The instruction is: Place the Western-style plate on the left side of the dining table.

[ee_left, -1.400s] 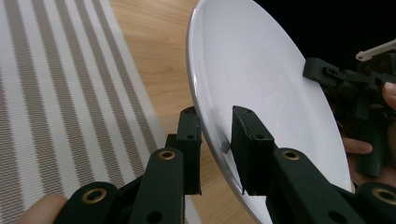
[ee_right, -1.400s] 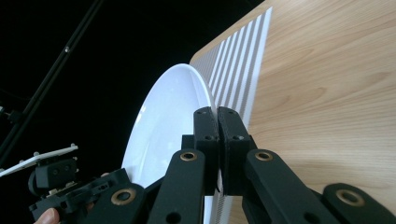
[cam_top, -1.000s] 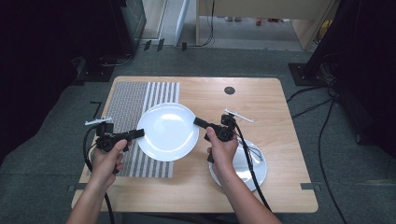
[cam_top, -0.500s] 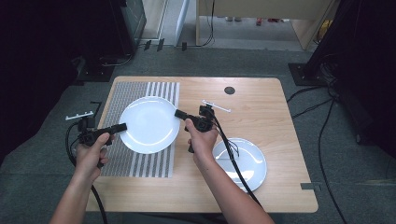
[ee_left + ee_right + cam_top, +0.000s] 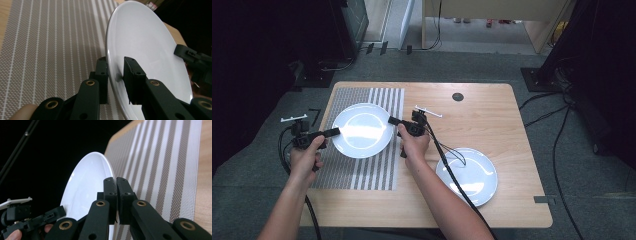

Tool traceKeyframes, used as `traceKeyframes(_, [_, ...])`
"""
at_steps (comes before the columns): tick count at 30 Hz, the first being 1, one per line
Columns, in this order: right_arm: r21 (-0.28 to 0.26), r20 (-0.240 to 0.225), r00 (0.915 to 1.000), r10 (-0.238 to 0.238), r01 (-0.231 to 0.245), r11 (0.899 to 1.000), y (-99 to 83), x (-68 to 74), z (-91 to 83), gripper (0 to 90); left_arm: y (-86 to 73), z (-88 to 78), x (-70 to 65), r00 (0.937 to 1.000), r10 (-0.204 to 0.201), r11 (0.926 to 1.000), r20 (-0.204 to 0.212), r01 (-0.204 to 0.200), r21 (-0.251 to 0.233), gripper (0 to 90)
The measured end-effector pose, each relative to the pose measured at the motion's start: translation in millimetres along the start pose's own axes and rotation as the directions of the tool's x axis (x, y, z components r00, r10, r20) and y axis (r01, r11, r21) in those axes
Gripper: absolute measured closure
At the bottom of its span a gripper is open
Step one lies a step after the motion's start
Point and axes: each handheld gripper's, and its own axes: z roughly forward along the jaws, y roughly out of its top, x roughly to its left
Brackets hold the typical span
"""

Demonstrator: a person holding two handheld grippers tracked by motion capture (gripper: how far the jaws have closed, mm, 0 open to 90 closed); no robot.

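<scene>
High view: the left gripper [image 5: 333, 132] and the right gripper [image 5: 393, 120] each clamp an opposite rim of one white plate [image 5: 362, 130], which hangs over the striped placemat [image 5: 362, 170] near the desk's [image 5: 492, 115] left edge. A second white plate [image 5: 472, 176] lies well apart toward the near right corner, with the right gripper's cable trailing across it. Compared with a second ago, the held plate has travelled leftward across the desk, from the mat's right border to above its middle. I judge this to be the carry phase of setting the plate on the mat, nearly complete, with lowering and release to come.

Left gripper view: the jaws are closed on the plate's rim [image 5: 110, 62], one pad beneath and one on the inner face. The plate is above the mat's weave, and the other gripper [image 5: 190, 56] bites the far rim.

Right gripper view: the jaws are pinched almost together on the thin rim [image 5: 111, 173], with the mat's stripes [image 5: 162, 170] behind.
</scene>
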Motion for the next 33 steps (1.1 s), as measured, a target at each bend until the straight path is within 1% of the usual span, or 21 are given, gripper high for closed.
traceKeyframes(3, [0.005, 0.023, 0.9993, 0.031, -0.031, 1.000, -3.2, -9.5, 13.6, 87.6, 3.8, 8.4, 7.3, 0.9995, -0.006, 0.9999, -0.030, 0.006, 0.011, 75.6])
traceKeyframes(4, [0.008, 0.036, 0.9990, 0.025, -0.026, 1.000, -3.7, -10.9, 17.8, 87.3, 3.8, 8.4, 7.3, 0.9995, -0.006, 0.9999, -0.030, 0.006, 0.011, 75.7])
traceKeyframes(5, [0.009, 0.047, 0.9989, 0.010, -0.011, 1.000, -4.1, -11.6, 22.2, 87.1, 7.0, 13.1, 13.2, 0.9987, -0.016, 0.9998, -0.048, 0.017, 0.012, 75.7])
traceKeyframes(7, [0.009, 0.058, 0.9983, -0.009, 0.008, 1.000, -4.7, -12.2, 30.2, 86.8, 9.6, 17.8, 20.1, 0.9974, -0.039, 0.9992, -0.060, 0.040, 0.005, 76.1])
traceKeyframes(8, [0.007, 0.057, 0.9984, -0.003, 0.002, 1.000, -4.8, -13.4, 33.7, 86.8, 10.5, 20.7, 22.7, 0.9962, -0.058, 0.9983, -0.064, 0.059, 0.001, 76.5])
traceKeyframes(9, [0.006, 0.061, 0.9982, 0.003, -0.004, 1.000, -4.8, -15.0, 37.2, 86.9, 10.5, 20.7, 22.7, 0.9962, -0.058, 0.9983, -0.064, 0.059, 0.001, 76.6])
traceKeyframes(10, [0.010, 0.071, 0.9974, 0.012, -0.013, 1.000, -4.4, -16.3, 40.1, 86.9, 11.6, 27.8, 25.6, 0.9936, -0.078, 0.9969, -0.081, 0.078, 0.001, 76.3])
traceKeyframes(11, [0.007, 0.079, 0.9967, 0.021, -0.021, 1.000, -3.7, -18.4, 42.6, 86.9, 11.6, 27.8, 25.6, 0.9936, -0.078, 0.9969, -0.081, 0.078, 0.001, 76.2])
traceKeyframes(12, [0.004, 0.084, 0.9958, 0.035, -0.036, 0.999, -2.8, -20.9, 44.6, 86.9, 13.1, 34.8, 27.4, 0.9922, -0.091, 0.9958, -0.085, 0.092, 0.004, 76.3])
traceKeyframes(14, [-0.001, 0.094, 0.9939, 0.058, -0.058, 0.998, -1.0, -26.6, 47.7, 86.9, 16.0, 40.4, 28.9, 0.9912, -0.102, 0.9945, -0.083, 0.104, 0.012, 76.5])
traceKeyframes(15, [-0.001, 0.102, 0.9928, 0.063, -0.063, 0.998, -0.7, -28.4, 49.2, 86.8, 16.0, 40.4, 28.9, 0.9912, -0.102, 0.9945, -0.083, 0.104, 0.012, 76.6])
traceKeyframes(18, [0.004, 0.117, 0.9915, 0.057, -0.057, 0.998, -0.9, -30.6, 53.9, 86.4, 21.0, 46.9, 29.7, 0.9861, -0.108, 0.9935, -0.126, 0.112, 0.020, 76.5])
traceKeyframes(19, [0.006, 0.124, 0.9912, 0.046, -0.047, 0.999, -1.3, -30.4, 55.2, 86.1, 21.5, 47.8, 30.1, 0.9851, -0.109, 0.9933, -0.132, 0.113, 0.022, 76.3])
traceKeyframes(20, [0.006, 0.124, 0.9912, 0.046, -0.047, 0.999, -1.3, -30.4, 55.2, 86.1, 21.5, 47.8, 30.1, 0.9851, -0.109, 0.9933, -0.132, 0.113, 0.022, 76.2])
traceKeyframes(21, [0.008, 0.134, 0.9905, 0.032, -0.033, 0.999, -1.7, -29.6, 57.0, 86.1, 21.8, 50.0, 32.1, 0.9837, -0.117, 0.9923, -0.137, 0.121, 0.026, 76.1])
traceKeyframes(23, [0.008, 0.138, 0.9899, 0.031, -0.032, 0.999, -2.0, -29.6, 57.3, 86.1, 21.6, 51.1, 33.0, 0.9832, -0.119, 0.9917, -0.139, 0.124, 0.032, 76.0])
traceKeyframes(25, [0.015, 0.156, 0.9875, 0.019, -0.022, 1.000, -2.8, -29.3, 58.3, 85.9, 20.3, 52.8, 34.5, 0.9825, -0.122, 0.9910, -0.141, 0.129, 0.038, 75.5])
traceKeyframes(27, [0.025, 0.170, 0.9854, 0.004, -0.008, 1.000, -3.6, -28.7, 59.1, 85.8, 16.0, 55.7, 37.5, 0.9807, -0.121, 0.9898, -0.154, 0.131, 0.057, 74.6])
traceKeyframes(28, [0.028, 0.177, 0.9843, -0.007, 0.002, 1.000, -4.2, -28.8, 60.0, 85.8, 15.1, 56.7, 38.6, 0.9794, -0.128, 0.9887, -0.156, 0.138, 0.058, 74.4])
traceKeyframes(30, [0.037, 0.186, 0.9824, -0.014, 0.007, 0.999, -4.6, -28.3, 61.6, 85.7, 14.4, 57.0, 40.1, 0.9793, -0.130, 0.9880, -0.155, 0.141, 0.062, 74.2])
traceKeyframes(33, [0.040, 0.200, 0.9794, -0.026, 0.019, 0.999, -5.3, -27.4, 63.8, 85.6, 12.4, 59.1, 43.6, 0.9771, -0.141, 0.9856, -0.159, 0.154, 0.069, 73.9])
